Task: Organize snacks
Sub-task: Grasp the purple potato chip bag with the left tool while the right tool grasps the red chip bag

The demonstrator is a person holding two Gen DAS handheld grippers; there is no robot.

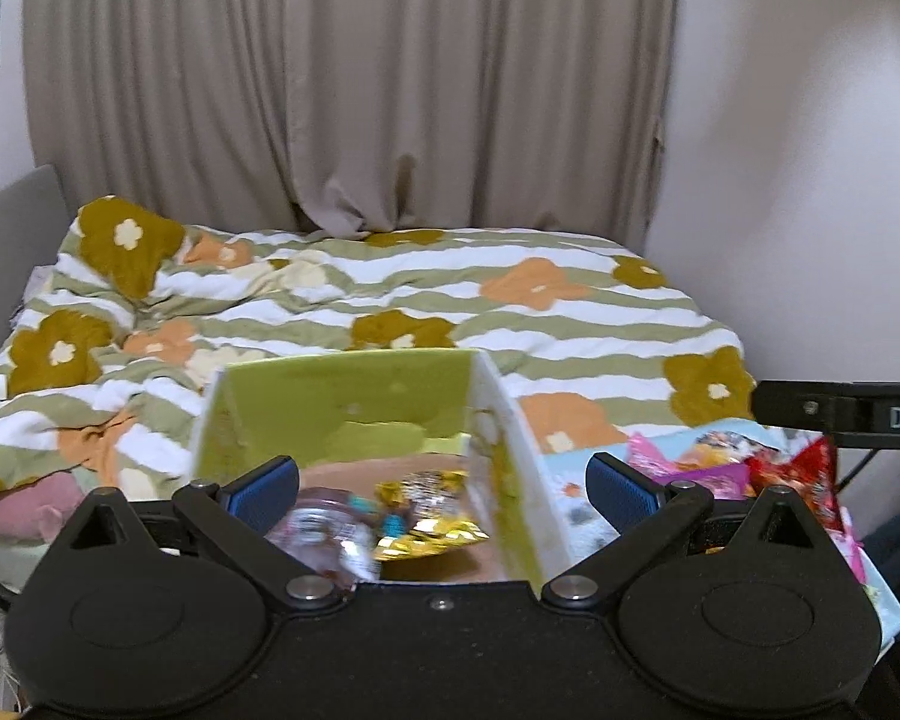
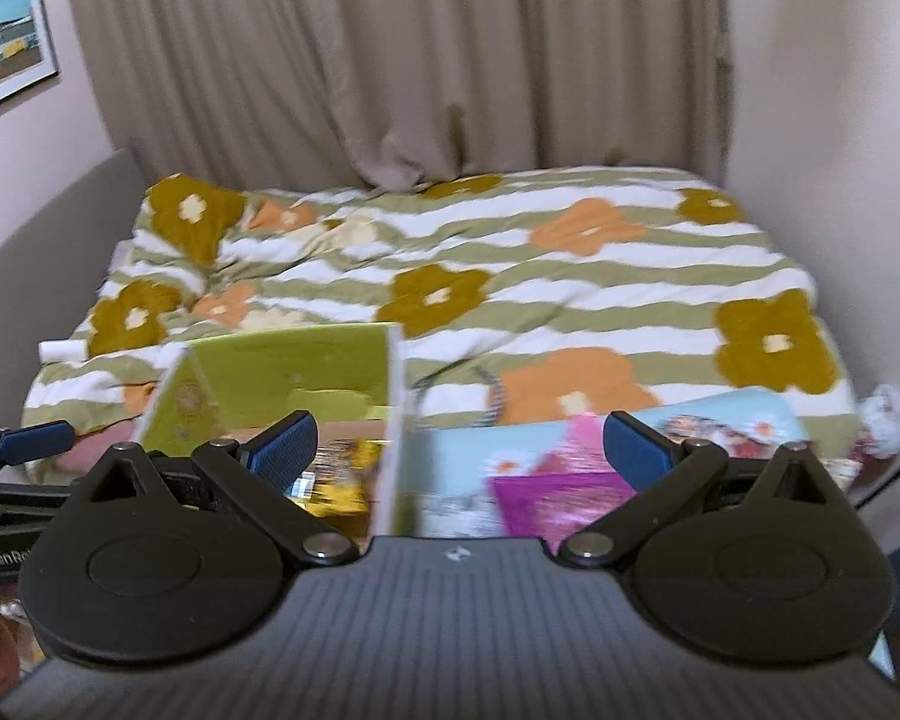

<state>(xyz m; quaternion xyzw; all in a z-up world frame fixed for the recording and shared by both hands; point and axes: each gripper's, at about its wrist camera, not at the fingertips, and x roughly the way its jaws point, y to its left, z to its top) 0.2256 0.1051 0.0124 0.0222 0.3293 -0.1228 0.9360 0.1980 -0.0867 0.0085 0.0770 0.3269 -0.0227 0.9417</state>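
My left gripper (image 1: 444, 486) and right gripper (image 2: 459, 444) both hang spread wide, grasping nothing. Below sits the green box (image 1: 342, 402), holding what looks like a gold packet (image 1: 432, 534), though blur hides detail.

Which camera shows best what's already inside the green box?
The left wrist view: it looks into the green box, where a gold snack packet and a clear wrapper show. The right wrist view is blurred, showing only a yellow smear there.

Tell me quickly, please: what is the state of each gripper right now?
Left gripper: open, holding nothing, above the green box.
Right gripper: open, holding nothing.
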